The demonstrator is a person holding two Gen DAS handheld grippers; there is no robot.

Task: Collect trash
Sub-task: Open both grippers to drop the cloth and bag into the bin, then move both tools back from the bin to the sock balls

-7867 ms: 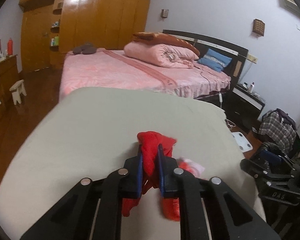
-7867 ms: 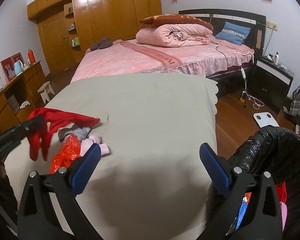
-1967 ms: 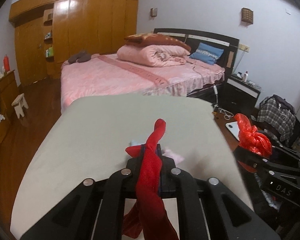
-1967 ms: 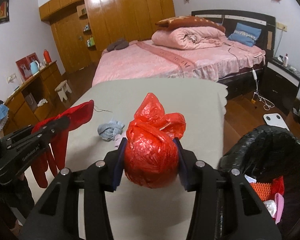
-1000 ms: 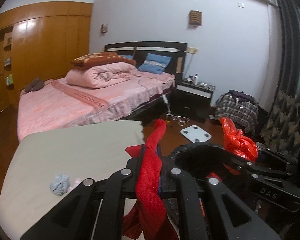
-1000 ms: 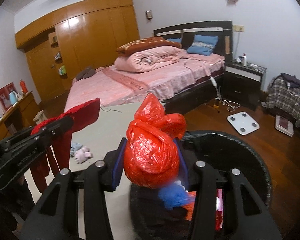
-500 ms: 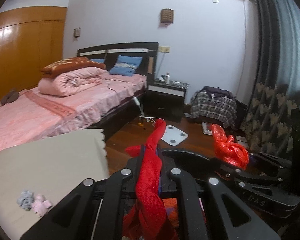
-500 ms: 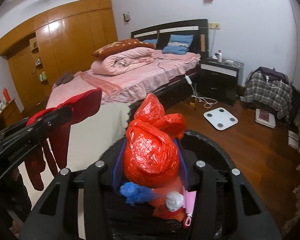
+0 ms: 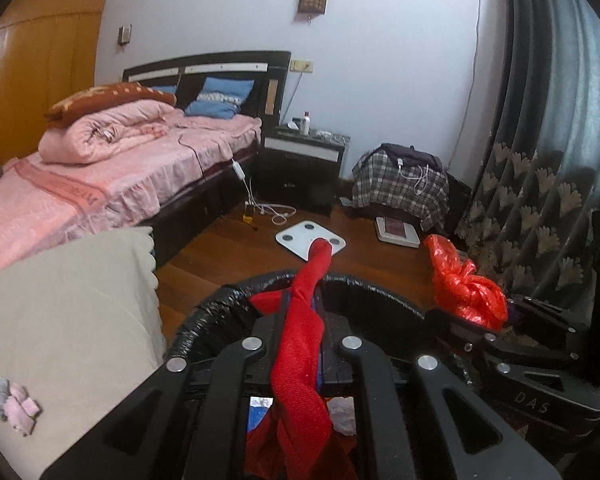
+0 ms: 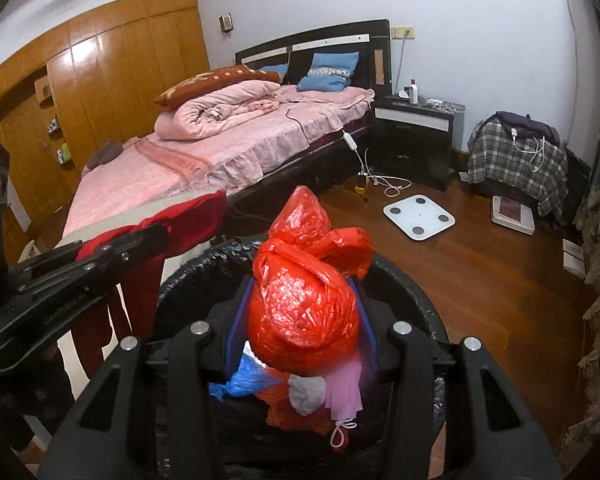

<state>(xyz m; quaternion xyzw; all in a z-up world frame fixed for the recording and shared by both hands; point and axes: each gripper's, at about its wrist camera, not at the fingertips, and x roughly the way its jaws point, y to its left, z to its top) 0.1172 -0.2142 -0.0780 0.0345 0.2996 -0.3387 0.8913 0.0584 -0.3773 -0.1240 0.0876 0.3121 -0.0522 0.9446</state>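
While over one bin (image 10: 412, 280) | left tongs (image 9: 300, 312) clamp one red cloth (image 9: 300, 352) | right tongs (image 10: 300, 312) grip one red bag (image 10: 304, 304)

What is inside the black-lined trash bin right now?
In the trash bin: a blue plastic bag, white crumpled paper, a pink mask and orange-red netting. The held red bag and gripper arms cover the rest; the bottom is hidden.

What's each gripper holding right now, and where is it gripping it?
Left gripper: red cloth, pinched mid-length. Right gripper: knotted red plastic bag, squeezed across its bulging body.
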